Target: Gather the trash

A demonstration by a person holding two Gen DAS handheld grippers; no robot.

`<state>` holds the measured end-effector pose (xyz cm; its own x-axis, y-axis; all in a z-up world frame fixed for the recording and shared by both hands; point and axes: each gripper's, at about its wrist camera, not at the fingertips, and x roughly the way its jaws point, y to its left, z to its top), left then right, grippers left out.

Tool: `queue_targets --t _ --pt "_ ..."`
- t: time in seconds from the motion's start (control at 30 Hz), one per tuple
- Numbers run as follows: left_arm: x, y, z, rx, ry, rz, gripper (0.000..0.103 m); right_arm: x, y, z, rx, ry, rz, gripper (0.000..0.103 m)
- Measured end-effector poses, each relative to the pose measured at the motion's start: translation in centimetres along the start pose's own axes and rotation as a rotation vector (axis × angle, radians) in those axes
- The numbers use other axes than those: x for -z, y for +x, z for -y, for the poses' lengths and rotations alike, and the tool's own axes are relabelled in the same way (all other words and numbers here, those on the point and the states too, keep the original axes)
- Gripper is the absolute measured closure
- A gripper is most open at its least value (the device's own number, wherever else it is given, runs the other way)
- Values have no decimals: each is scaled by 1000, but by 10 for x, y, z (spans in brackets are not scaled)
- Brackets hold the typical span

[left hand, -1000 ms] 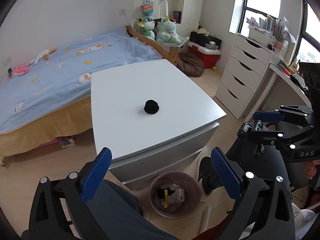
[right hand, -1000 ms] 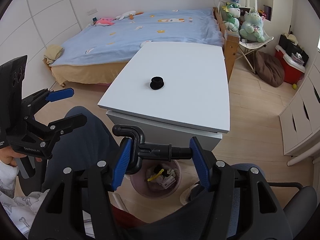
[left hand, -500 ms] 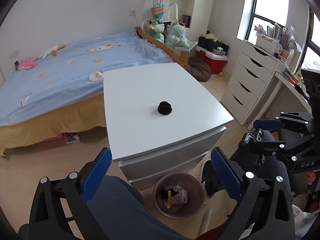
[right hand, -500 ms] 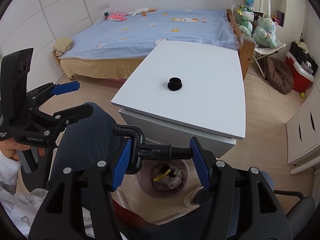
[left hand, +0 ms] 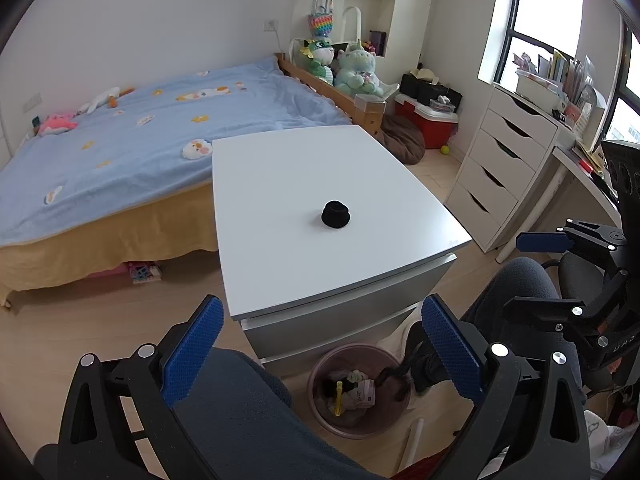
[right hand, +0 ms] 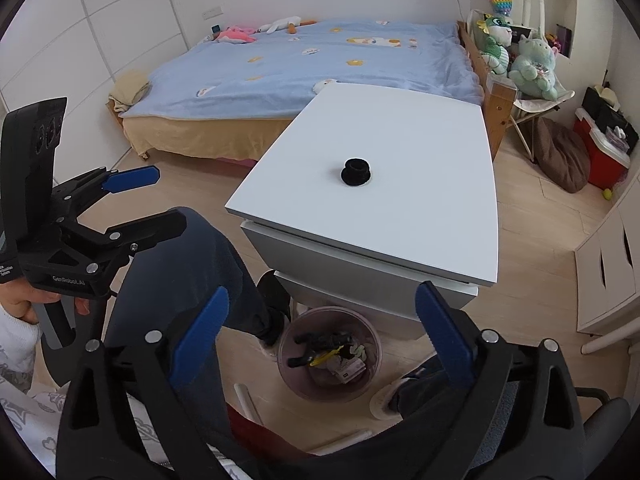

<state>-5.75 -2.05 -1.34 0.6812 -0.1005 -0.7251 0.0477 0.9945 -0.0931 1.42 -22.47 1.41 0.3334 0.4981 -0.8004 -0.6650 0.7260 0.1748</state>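
Note:
A small black round object (left hand: 336,215) (right hand: 355,173) sits mid-top of the white drawer table (left hand: 280,168) (right hand: 424,208). On the floor in front of the table stands a pink waste bin (left hand: 316,372) (right hand: 304,388) with scraps inside. A black clamp-shaped piece (right hand: 320,344) lies on top of them. My right gripper (right hand: 322,292) hovers above the bin, its jaws opening with nothing between them. To the bin's left, my left gripper (left hand: 320,306) is held open and empty. Each gripper also shows from the side in the other view, the right gripper (left hand: 512,270) and the left gripper (right hand: 172,198).
The person's legs in dark trousers (left hand: 248,412) (right hand: 192,264) flank the bin, with a foot (right hand: 276,320) beside it. A blue-covered bed (left hand: 140,128) lies behind the table. White drawers (left hand: 500,168) stand at the right, an office chair (right hand: 600,412) at the lower right.
The right gripper's jaws have spread wide and let go of the black clamp-shaped piece, which now lies in the bin. The left gripper stays open and still.

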Motion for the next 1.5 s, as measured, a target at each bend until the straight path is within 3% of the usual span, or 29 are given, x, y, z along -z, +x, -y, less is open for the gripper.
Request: queue_targets --t 0.67,1.07,1.5 --pt "-3 9 5 -1 15 -3 8 -6 -4 30 64 100 47 4" --pt "-29 25 2 8 21 12 8 -34 0 53 103 115 90 4" --pt "-59 65 0 23 57 -24 8 -66 23 67 122 82 59 4"
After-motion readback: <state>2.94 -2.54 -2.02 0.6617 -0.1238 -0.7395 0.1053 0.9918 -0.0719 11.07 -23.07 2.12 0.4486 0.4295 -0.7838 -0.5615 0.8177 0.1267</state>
